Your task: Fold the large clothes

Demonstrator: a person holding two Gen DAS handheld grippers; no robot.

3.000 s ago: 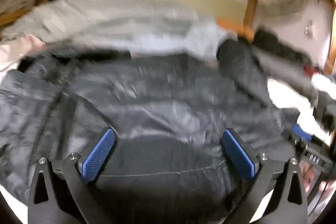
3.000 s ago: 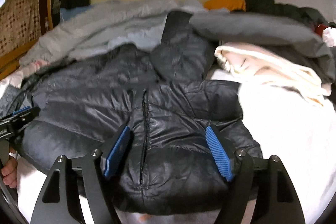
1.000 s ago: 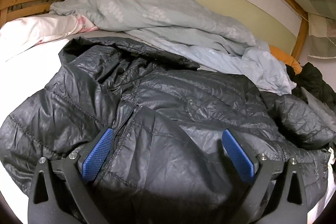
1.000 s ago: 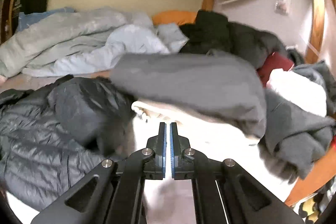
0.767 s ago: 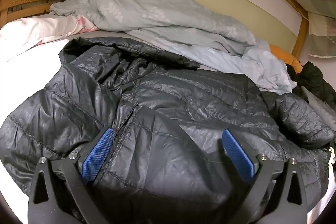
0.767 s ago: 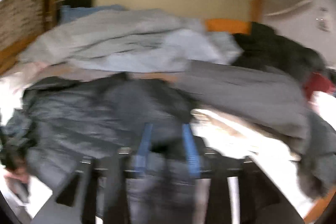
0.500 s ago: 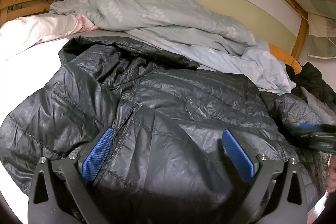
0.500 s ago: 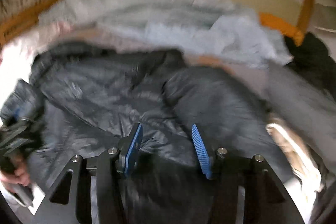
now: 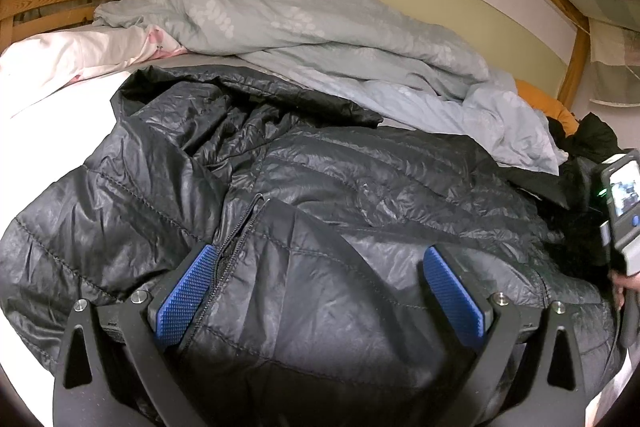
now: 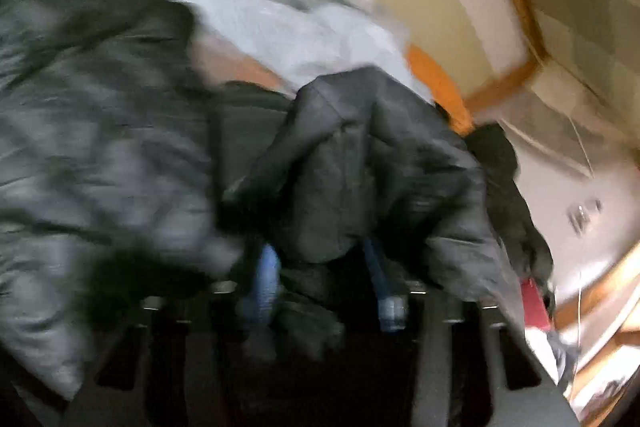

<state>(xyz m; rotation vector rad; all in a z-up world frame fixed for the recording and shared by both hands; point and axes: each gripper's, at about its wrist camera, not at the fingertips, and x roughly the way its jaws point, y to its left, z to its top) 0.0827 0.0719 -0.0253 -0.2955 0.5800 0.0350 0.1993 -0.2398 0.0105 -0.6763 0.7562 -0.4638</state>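
Across the bed (image 9: 52, 115), the black puffer jacket (image 9: 340, 187) lay spread; your left hand-held gripper (image 9: 320, 291) hovered wide open over its hem, while your right hand-held gripper (image 10: 324, 275) was closing on its sleeve (image 10: 372, 155), likely to fold it inward.

Right wrist view smeared; right gripper (image 10: 320, 279) pads indistinct under jacket (image 10: 360, 163) fold. Jacket hem cut off below.

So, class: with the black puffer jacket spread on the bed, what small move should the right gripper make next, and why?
Probably finish closing the right gripper on the sleeve: its jaws are closing with jacket fabric bunched between them, while the left gripper stands open over the black puffer jacket.
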